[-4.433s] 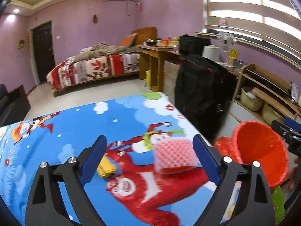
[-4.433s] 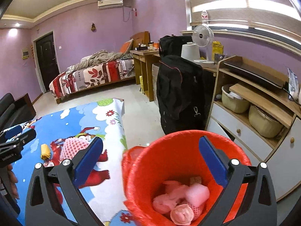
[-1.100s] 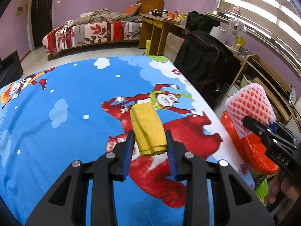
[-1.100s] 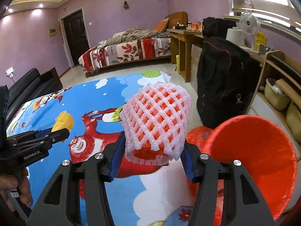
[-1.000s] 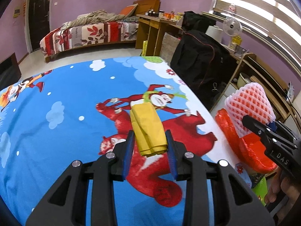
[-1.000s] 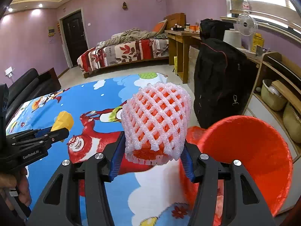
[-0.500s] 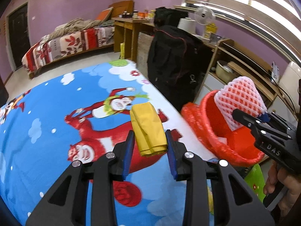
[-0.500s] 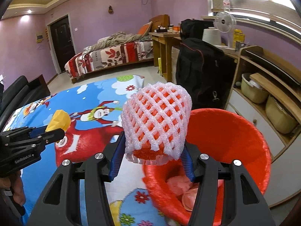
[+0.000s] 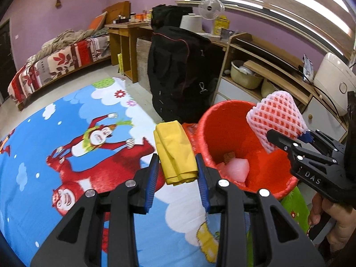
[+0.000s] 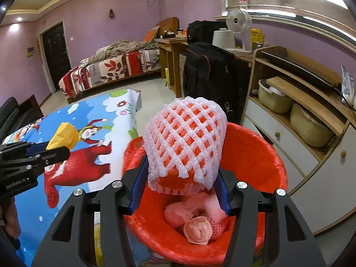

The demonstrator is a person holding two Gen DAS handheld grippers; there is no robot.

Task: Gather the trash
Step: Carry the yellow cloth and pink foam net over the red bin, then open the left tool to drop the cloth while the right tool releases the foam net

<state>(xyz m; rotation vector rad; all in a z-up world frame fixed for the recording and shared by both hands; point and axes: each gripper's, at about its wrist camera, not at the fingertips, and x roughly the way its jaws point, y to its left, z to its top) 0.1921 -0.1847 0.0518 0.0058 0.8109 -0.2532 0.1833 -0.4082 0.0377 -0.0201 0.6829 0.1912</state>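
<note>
Black backpack (image 10: 209, 77) as landmark: cartoon-print cloth (image 9: 66, 155) spread left of it, wooden desk (image 10: 171, 44) and bed with leaf-pattern quilt (image 10: 111, 69) behind, white fan (image 10: 238, 22) above, open shelf unit with two beige pots (image 10: 309, 122) to its right.

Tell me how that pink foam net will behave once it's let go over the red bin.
The foam net looks airy, so probably very light. Its open mesh suggests it squashes easily. Held in the right tool above the red bin, it should drop softly.
</note>
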